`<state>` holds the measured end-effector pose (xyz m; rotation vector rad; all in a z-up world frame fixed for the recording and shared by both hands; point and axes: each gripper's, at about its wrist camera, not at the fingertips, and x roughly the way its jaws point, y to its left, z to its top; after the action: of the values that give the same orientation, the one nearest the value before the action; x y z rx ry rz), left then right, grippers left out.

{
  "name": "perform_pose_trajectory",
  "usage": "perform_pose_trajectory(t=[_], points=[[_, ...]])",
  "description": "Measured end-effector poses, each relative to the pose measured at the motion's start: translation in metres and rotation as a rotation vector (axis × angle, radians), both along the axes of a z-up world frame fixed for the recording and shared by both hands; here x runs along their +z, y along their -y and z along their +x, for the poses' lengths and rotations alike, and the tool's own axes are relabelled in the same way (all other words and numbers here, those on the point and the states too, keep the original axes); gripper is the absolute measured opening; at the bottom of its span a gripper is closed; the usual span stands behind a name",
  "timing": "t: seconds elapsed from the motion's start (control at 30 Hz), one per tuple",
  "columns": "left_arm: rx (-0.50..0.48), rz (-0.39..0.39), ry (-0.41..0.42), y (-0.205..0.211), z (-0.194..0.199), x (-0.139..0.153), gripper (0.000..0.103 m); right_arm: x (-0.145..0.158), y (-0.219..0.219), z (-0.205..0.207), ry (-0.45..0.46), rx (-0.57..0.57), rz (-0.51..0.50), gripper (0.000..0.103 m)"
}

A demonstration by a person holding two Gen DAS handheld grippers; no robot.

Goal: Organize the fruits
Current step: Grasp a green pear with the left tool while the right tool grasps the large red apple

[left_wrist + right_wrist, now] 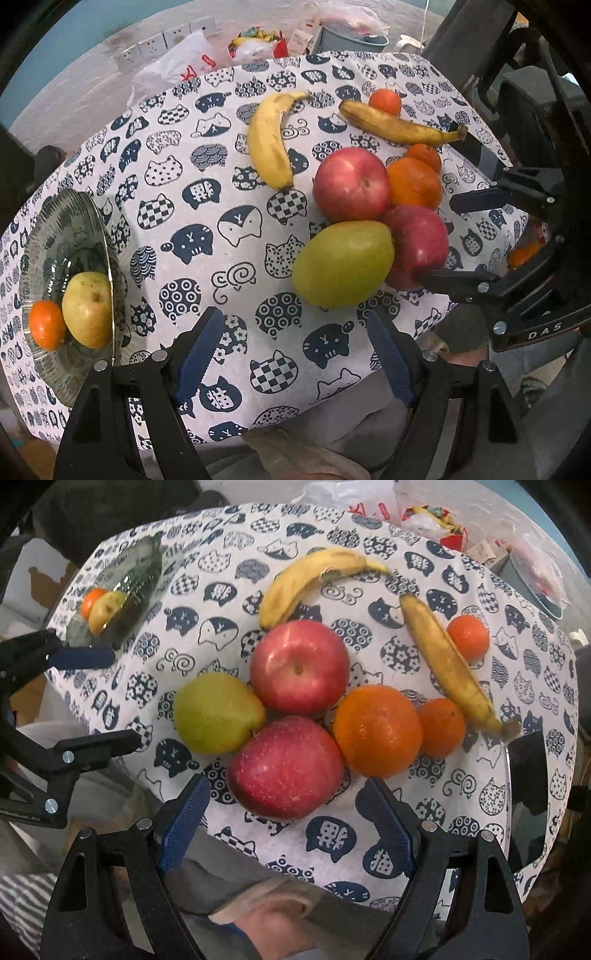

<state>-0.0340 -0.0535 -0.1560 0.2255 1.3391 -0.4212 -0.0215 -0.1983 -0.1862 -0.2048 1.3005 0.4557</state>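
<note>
A glass bowl (66, 236) at the table's left holds a yellow pear (86, 310) and a small orange (46, 325); it also shows in the right wrist view (144, 568). Loose fruit lies in a cluster: two red apples (299, 666) (286, 766), a green pear (218, 712), a large orange (376, 731), small oranges (441, 727) (467, 637), and two bananas (314, 579) (447, 664). My left gripper (295, 332) is open and empty, just short of the green pear (343, 264). My right gripper (288, 801) is open, its jaws either side of the near red apple.
The round table has a white cloth (207, 206) with a navy cat pattern. Plastic bags (177, 66) and a grey bin (351, 37) lie on the floor behind. A dark flat object (526, 794) sits at the table's right edge.
</note>
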Motion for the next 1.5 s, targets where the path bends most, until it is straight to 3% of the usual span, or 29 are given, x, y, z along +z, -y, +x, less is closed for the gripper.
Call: perform_pose_trajectory(t=[0.5,0.6,0.8,1.1,1.5], points=[[0.003,-0.008,-0.04,0.0,0.01,-0.01,0.081,-0.04,-0.027,0.008,-0.002,0.085,-0.12,0.082],[-0.003,-0.016,-0.043,0.004,0.012,-0.011,0.081,-0.041,-0.026,0.009,-0.006,0.091,-0.1,0.081],[-0.033,-0.027,-0.054,0.015,0.015,-0.016,0.082,-0.031,-0.002,0.004,-0.017,0.067,-0.079,0.08],[-0.118,-0.005,-0.06,0.044,0.016,-0.031,0.082,0.004,0.039,0.004,0.045,-0.032,-0.033,0.08],[-0.158,0.045,-0.071,0.061,0.025,-0.058,0.081,0.009,0.06,0.013,0.074,-0.114,0.02,0.08]])
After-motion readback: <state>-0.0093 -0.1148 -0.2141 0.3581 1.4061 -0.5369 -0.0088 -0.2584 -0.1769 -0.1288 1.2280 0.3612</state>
